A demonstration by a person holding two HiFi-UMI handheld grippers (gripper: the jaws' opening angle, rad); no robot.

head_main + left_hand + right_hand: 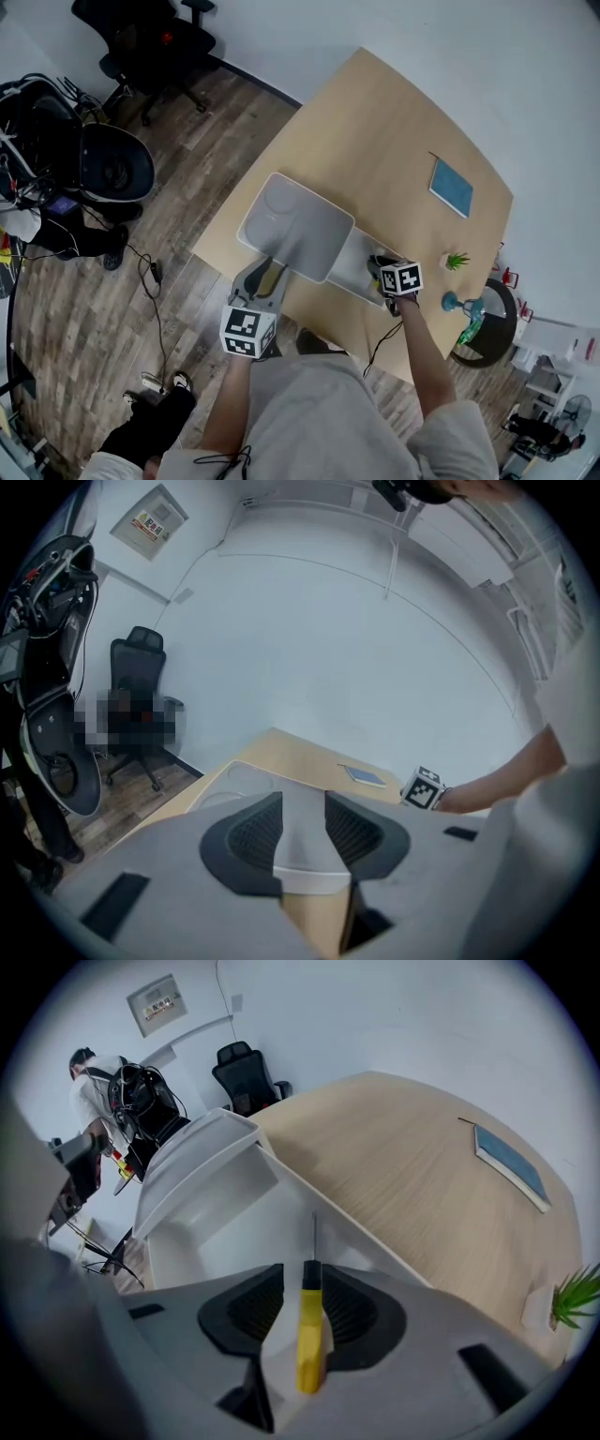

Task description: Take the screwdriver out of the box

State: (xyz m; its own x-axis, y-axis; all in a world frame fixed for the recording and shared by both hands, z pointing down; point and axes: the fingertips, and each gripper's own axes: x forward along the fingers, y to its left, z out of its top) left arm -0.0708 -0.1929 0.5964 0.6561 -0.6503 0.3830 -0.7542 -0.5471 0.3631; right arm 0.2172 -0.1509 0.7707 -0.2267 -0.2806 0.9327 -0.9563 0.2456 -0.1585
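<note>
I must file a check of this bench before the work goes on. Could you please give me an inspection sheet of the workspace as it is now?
Surface: light wooden table.
Job's things: white box is open with its lid raised; the yellow-handled screwdriver is held over the box.
Clutter: blue notebook and small plant, both toward the table's right side.
Grippers: left gripper is shut on the lid's edge; right gripper is shut on the screwdriver.
Cables: loose cables lie on the floor.
Surroundings: black office chair beside the table; plank floor.
</note>
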